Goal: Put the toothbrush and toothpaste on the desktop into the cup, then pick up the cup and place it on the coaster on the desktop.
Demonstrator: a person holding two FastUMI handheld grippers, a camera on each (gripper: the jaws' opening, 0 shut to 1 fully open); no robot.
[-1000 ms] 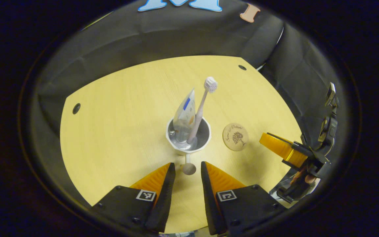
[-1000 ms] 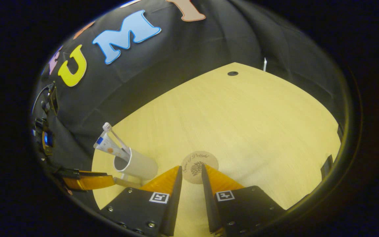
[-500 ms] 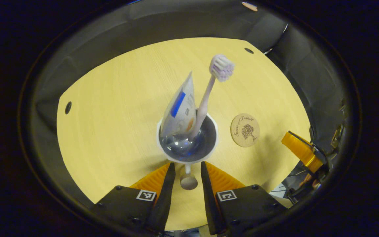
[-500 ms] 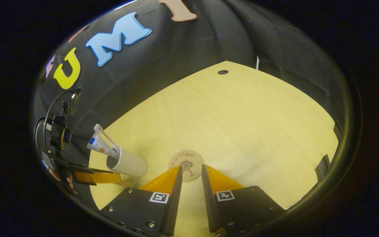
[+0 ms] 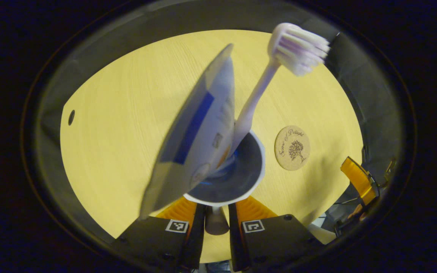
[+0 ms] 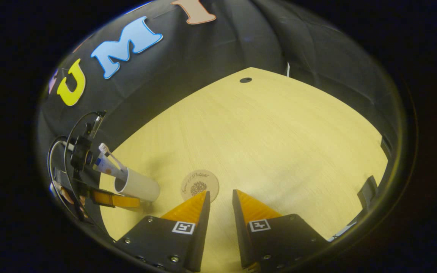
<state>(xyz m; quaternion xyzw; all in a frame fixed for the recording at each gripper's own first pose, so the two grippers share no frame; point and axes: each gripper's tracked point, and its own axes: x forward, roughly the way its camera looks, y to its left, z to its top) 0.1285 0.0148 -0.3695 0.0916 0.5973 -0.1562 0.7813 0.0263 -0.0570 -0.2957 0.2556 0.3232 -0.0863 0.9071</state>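
In the left gripper view we see the left gripper point(image 5: 216, 220) with its 2 fingers point(image 5: 197, 227) closed in on the handle point(image 5: 216, 222) of the cup point(image 5: 254, 178); the handle knob sits squeezed between them. Cup is right in front of the lens, mouth toward us. Toothpaste point(image 5: 199, 129) and toothbrush point(image 5: 258, 91) both stand in it, leaning out over the rim, brush head up top. We can't tell whether the cup base touches the surface point(image 5: 120, 113). Coaster point(image 5: 292, 148) lies flat just right of the cup, bare, apart from it.

In the right gripper view the right gripper point(image 6: 220, 199) is slightly open, gripping nothing, 2 fingers with a gap between. Coaster point(image 6: 199, 185) sits just ahead-left of its tips. Farther left, the cup point(image 6: 138, 185) with toothpaste point(image 6: 104, 167) and toothbrush point(image 6: 109, 155), left gripper point(image 6: 116, 199) at its handle side near the surface point(image 6: 279, 132) edge.
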